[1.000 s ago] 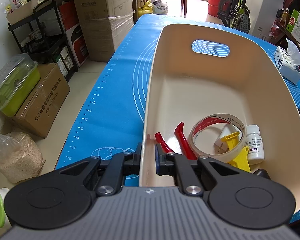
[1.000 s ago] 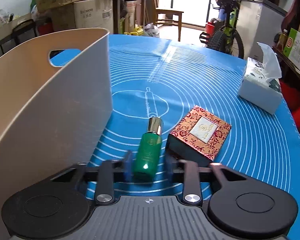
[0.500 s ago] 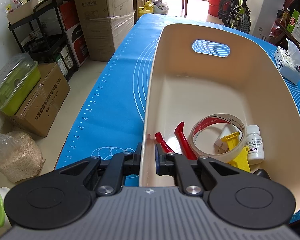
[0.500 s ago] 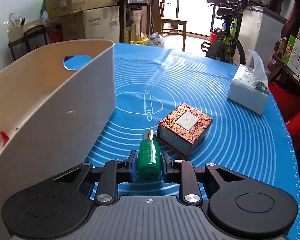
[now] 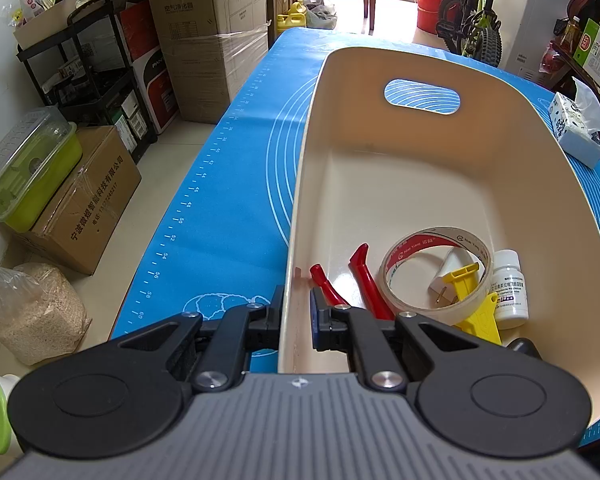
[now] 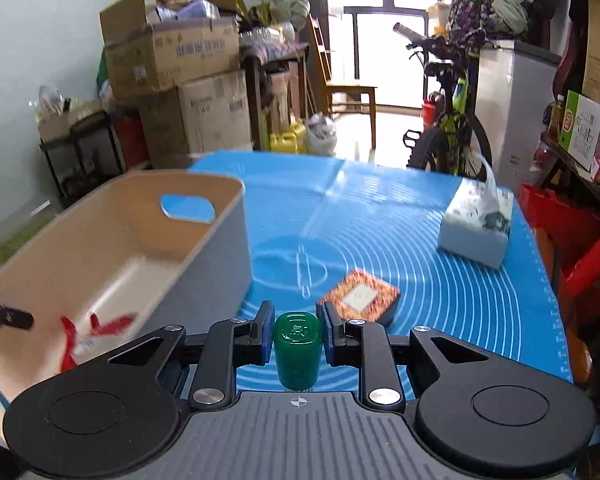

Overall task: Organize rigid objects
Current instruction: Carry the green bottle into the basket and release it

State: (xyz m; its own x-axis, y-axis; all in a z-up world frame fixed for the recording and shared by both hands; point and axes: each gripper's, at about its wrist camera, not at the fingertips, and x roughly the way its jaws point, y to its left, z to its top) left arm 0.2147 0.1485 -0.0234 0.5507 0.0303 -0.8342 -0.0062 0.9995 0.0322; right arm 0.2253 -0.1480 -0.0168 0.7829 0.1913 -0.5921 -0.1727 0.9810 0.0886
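Note:
A cream bin (image 5: 380, 80) stands on the blue mat (image 5: 228, 200). My left gripper (image 5: 296, 320) is shut on the bin's near left wall. Inside lie red-handled pliers (image 5: 360, 276), a tape roll (image 5: 436, 268), a yellow tool (image 5: 480, 312) and a white pill bottle (image 5: 508, 284). My right gripper (image 6: 296, 336) is shut on a green bottle (image 6: 297, 352), held in the air with its base facing the camera, to the right of the bin (image 6: 204, 248). A patterned red box (image 6: 360, 296) lies on the mat just beyond.
A tissue box (image 6: 476, 228) sits at the mat's far right. Cardboard boxes (image 5: 204, 40) and a black shelf (image 5: 92, 80) line the floor left of the table. A bicycle (image 6: 448, 120) and a chair (image 6: 348, 96) stand past the far end.
My right gripper has lifted the green bottle off the mat and tilted up, so the bin's inside now shows in its view. The left gripper and the bin have not moved.

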